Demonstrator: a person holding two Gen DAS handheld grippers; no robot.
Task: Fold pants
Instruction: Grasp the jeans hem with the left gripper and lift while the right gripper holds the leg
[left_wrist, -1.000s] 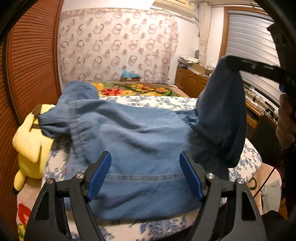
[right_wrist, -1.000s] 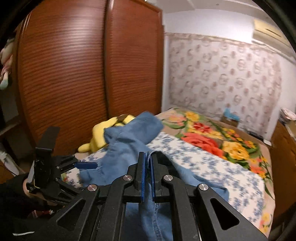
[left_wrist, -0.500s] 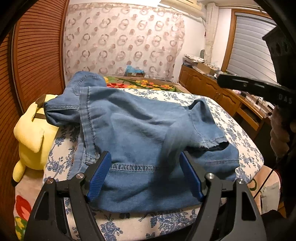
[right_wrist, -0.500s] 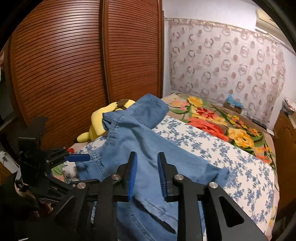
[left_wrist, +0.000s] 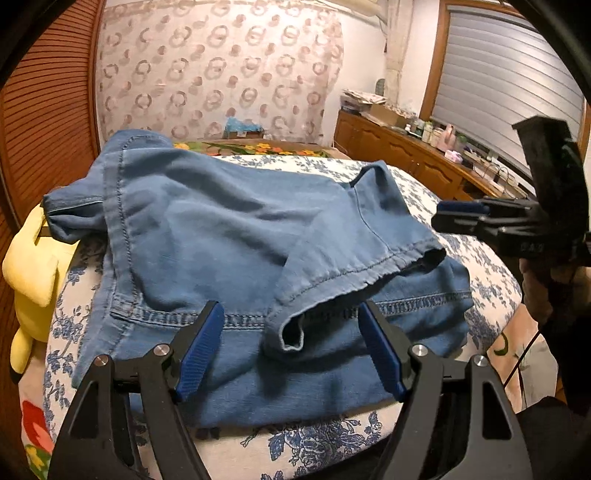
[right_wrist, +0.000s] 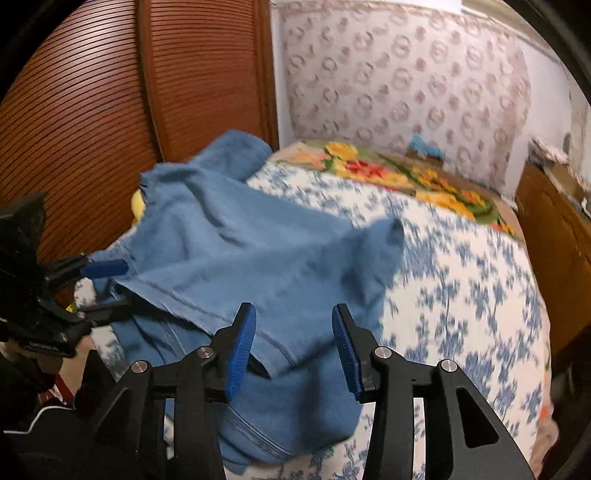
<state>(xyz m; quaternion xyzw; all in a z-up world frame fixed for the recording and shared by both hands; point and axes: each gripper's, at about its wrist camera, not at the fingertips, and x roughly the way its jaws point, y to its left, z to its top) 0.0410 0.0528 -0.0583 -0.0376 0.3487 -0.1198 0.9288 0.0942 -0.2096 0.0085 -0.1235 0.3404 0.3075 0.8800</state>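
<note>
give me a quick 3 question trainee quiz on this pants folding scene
1. True or false: the left hand-held gripper is clamped on the pants.
2. What lies on top of the pants near their front edge? A) a leg cuff B) a belt C) a towel
3. Fill in: the yellow plush toy lies between the pants and the ____ wardrobe door.

Key: 1 false, its jaws are open; 2 A; 3 wooden

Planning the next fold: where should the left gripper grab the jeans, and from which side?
Judging by the pose, take the hemmed leg cuff lying across the jeans. It gapes open toward the left gripper, whose jaws stand open, so one finger could slide under the raised hem edge from the near side.
</note>
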